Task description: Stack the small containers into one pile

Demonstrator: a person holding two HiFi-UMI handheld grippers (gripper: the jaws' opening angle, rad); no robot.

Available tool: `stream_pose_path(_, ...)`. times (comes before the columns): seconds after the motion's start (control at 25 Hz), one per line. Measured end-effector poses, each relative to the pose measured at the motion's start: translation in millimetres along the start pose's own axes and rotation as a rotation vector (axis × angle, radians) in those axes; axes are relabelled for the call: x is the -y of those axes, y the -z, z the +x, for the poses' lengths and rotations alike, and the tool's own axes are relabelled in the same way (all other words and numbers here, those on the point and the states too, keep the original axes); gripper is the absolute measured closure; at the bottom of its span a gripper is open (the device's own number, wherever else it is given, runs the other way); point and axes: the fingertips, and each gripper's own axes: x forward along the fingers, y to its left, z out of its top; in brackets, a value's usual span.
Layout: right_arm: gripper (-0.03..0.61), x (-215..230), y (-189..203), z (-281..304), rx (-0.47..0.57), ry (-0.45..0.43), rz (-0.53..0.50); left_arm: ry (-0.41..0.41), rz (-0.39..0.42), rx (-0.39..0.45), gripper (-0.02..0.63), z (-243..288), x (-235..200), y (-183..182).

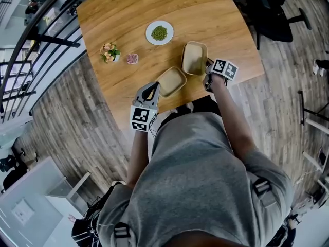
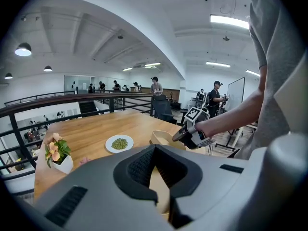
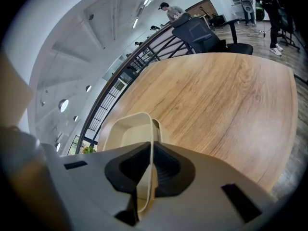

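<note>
On the table [image 1: 118, 14], close to the person's edge, sit two beige containers with their nearest corners very near each other; whether they touch I cannot tell. The left gripper [image 1: 154, 89] has its jaws closed narrow on the near rim of the left container [image 1: 171, 81], and its own view shows the thin beige wall pinched between the dark pads [image 2: 137, 170]. The right gripper [image 1: 207, 67] grips the right container [image 1: 195, 58] the same way: in the right gripper view the jaws stand almost together with only the container's wall between them, and the open tray stretches away beyond them. That container lies a little further in on the table than the left one, towards the right edge. From the pictures it is not clear whether either container is lifted off the wood.

Further in stands a white plate [image 1: 159, 33] with a heap of small green bits. To its left, well apart from the containers, are a flower pot [image 1: 109, 52] and, just beside it, a small pink thing [image 1: 132, 58]
</note>
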Motion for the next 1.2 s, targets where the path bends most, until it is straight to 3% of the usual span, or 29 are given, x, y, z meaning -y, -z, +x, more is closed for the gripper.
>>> stream_pose_path(0.56,0.547,1.9,0.5,15.3,-0.028,0.042,-0.041,-0.01,-0.028,-0.012,0.596,8.8,-9.5,-1.1)
stream_pose_path(0.68,0.524,0.5,-1.1,14.1,-0.019,0.034,-0.058,-0.008,-0.028,-0.02,0.597,6.0,-8.4,0.7)
stream_pose_path(0.84,0.436,2.2,-4.2,11.4,-0.002,0.048,-0.092,-0.006,-0.025,-0.005,0.596,3.0,-8.5,1.7)
stream_pose_path(1.2,0.433,11.6,-6.0,-6.5,0.006,0.048,-0.109,0.011,-0.006,0.015,0.597,-3.2,-2.3,0.9)
